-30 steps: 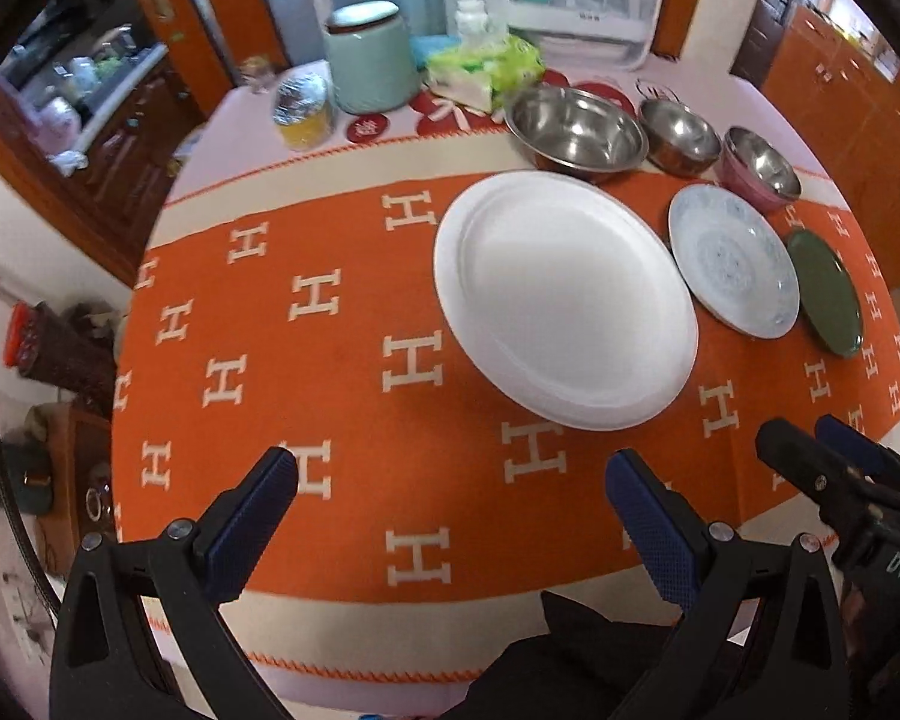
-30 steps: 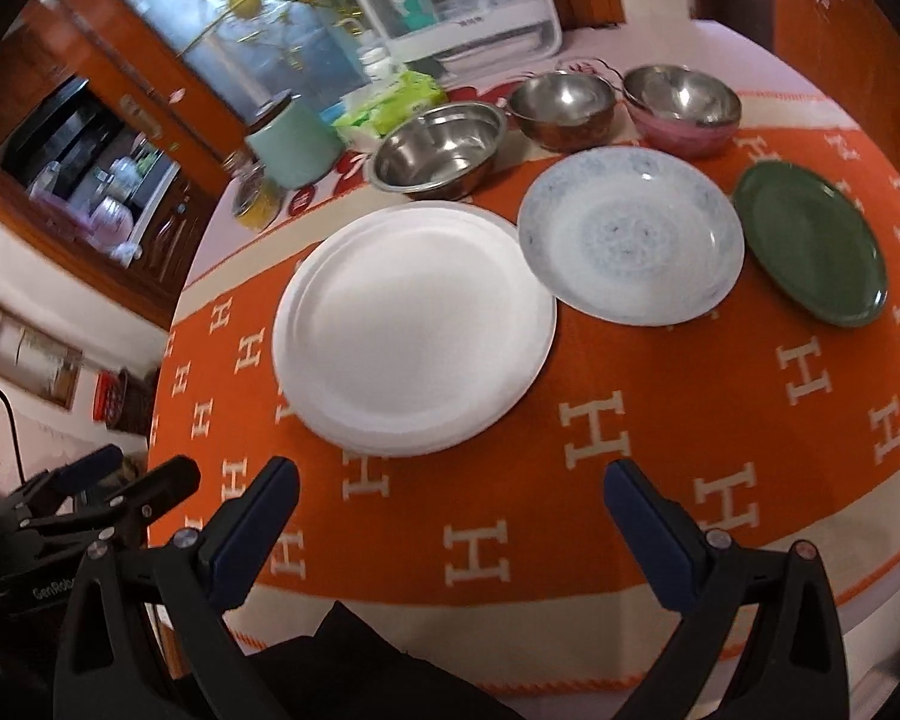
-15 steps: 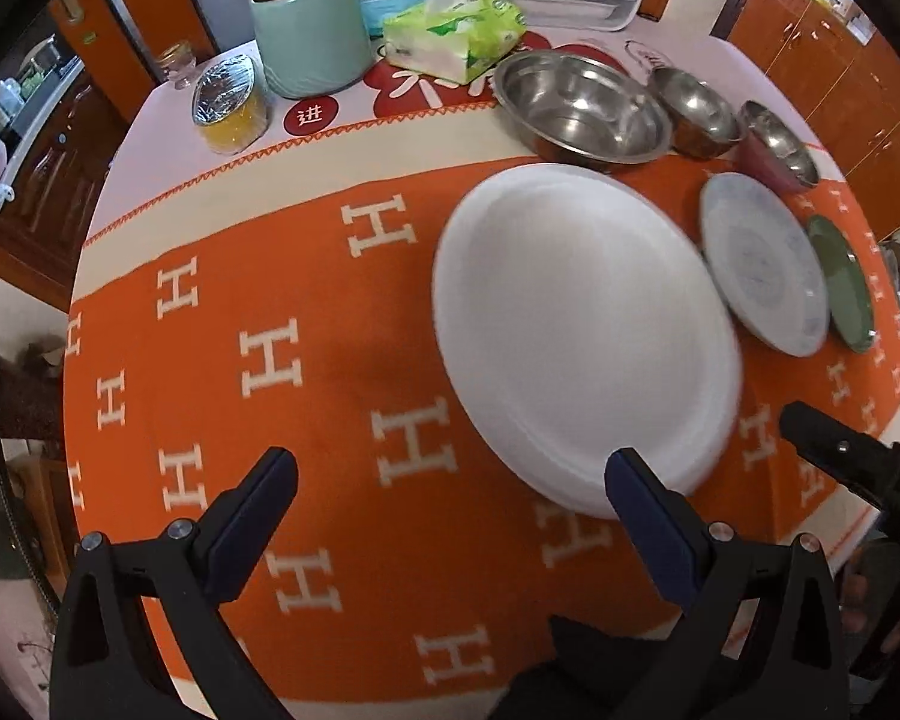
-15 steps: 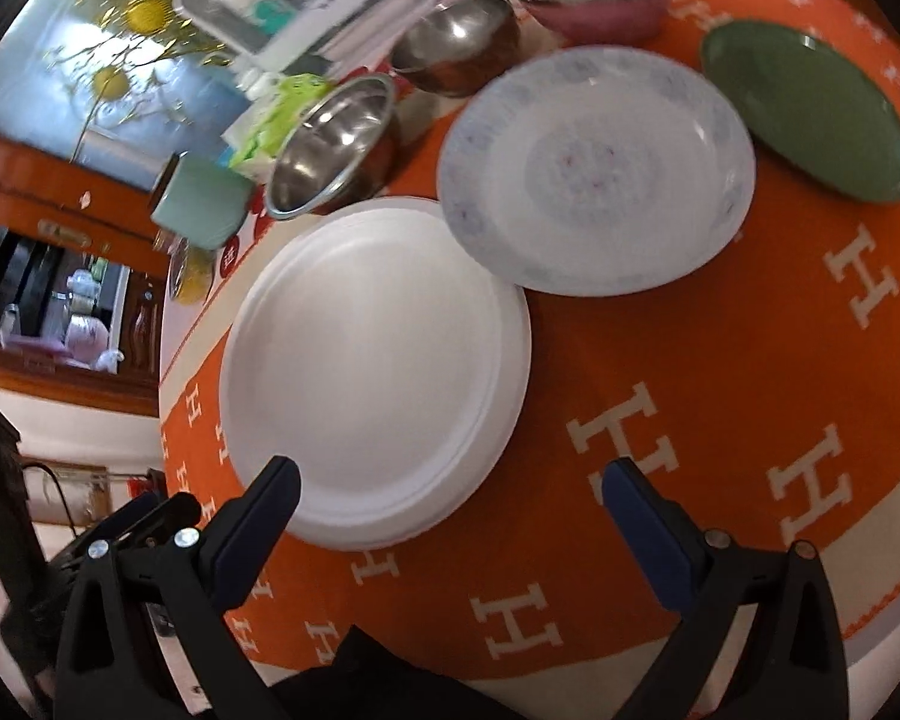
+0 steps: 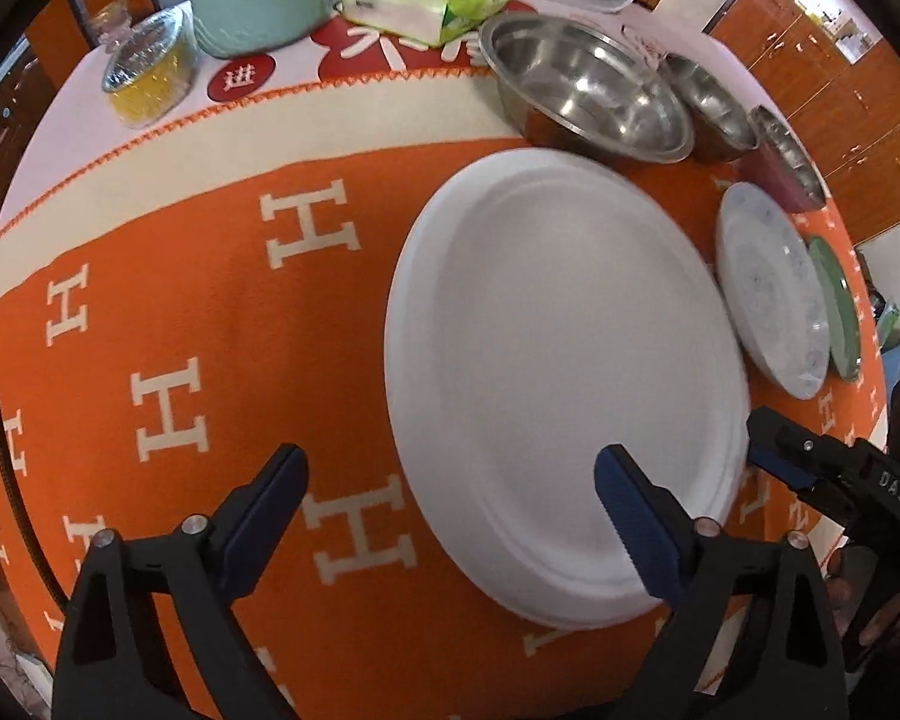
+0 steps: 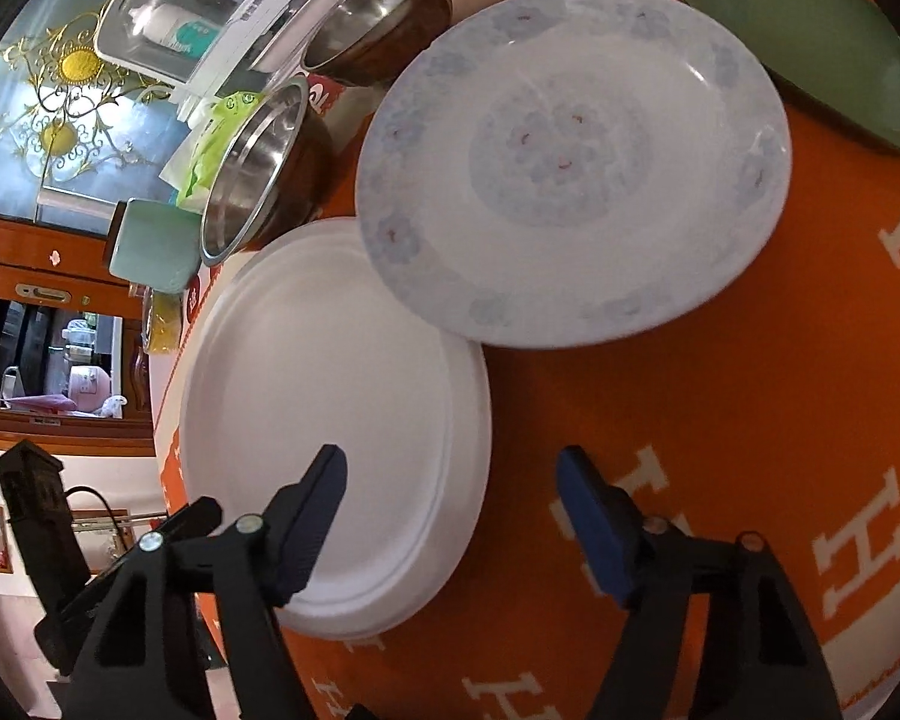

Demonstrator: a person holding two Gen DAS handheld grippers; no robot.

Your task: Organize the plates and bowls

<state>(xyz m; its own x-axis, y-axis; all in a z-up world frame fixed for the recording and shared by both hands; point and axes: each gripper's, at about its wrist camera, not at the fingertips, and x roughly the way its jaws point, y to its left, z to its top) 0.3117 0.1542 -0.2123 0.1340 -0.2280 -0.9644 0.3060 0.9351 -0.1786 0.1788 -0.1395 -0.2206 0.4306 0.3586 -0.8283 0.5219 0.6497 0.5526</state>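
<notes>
Now both tools sit lower over the white plate (image 5: 558, 372), jaws narrowing but spread, pinching nothing.

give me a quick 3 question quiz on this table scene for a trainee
1. True or false: the round blue-patterned white plate lies between the large plain white round plate and the round green plate.
2. Multiple choice: the rim of which plate sits between the jaws of the right gripper? A) green B) plain white C) blue-patterned
3. Fill in: behind the plates stands a row of three ____ with shiny steel insides, the largest being the wide steel one.

Key: 1 true; 2 B, with the jaws just closing but not yet pressing on it; 3 bowls.
</notes>
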